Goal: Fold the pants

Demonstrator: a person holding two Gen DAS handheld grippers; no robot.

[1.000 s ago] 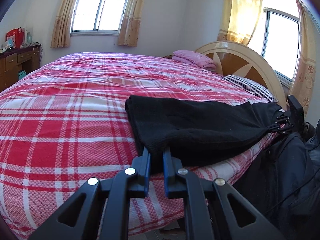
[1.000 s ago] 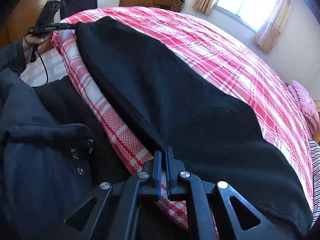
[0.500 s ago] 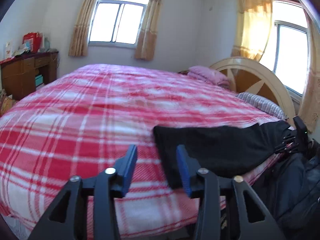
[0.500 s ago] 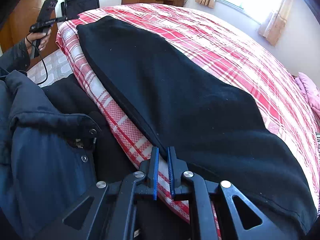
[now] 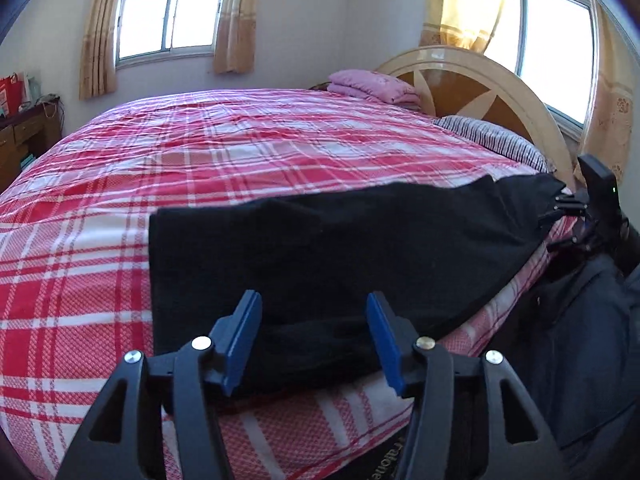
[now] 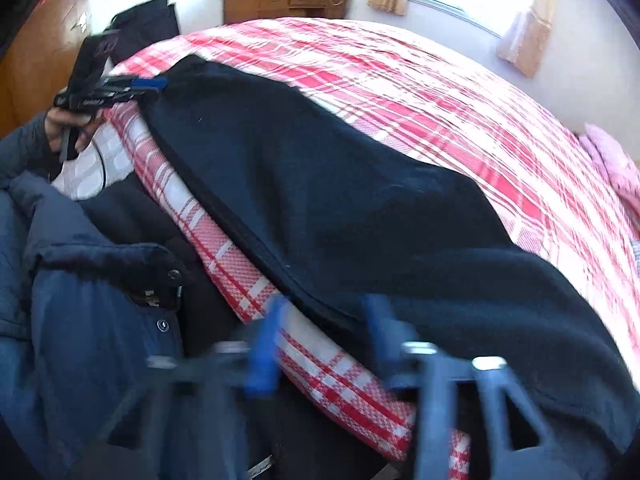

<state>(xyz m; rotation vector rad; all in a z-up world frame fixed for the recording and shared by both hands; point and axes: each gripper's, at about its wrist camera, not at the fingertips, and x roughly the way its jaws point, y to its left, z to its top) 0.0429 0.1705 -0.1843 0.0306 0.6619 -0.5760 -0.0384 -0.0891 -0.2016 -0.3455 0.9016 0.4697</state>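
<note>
Black pants (image 5: 340,248) lie folded lengthwise along the near edge of the red plaid bed (image 5: 200,152). My left gripper (image 5: 314,340) is open, its blue pads on either side of the pants' near end, just above the cloth. My right gripper (image 6: 320,340) is open and blurred, at the other end of the pants (image 6: 340,208) near the bed edge. The right gripper also shows in the left wrist view (image 5: 560,208) at the far end of the pants. The left gripper shows in the right wrist view (image 6: 132,86) at the far end.
A wooden headboard (image 5: 480,84), a striped pillow (image 5: 492,140) and a pink folded blanket (image 5: 372,84) are at the bed's head. A wooden dresser (image 6: 284,4) stands by the far wall. My dark blue jacket (image 6: 80,300) is close to the bed edge.
Both grippers have opened and let go of the pants. The left gripper drew back, then came forward over the pants' end. The right gripper is moving and blurred.
</note>
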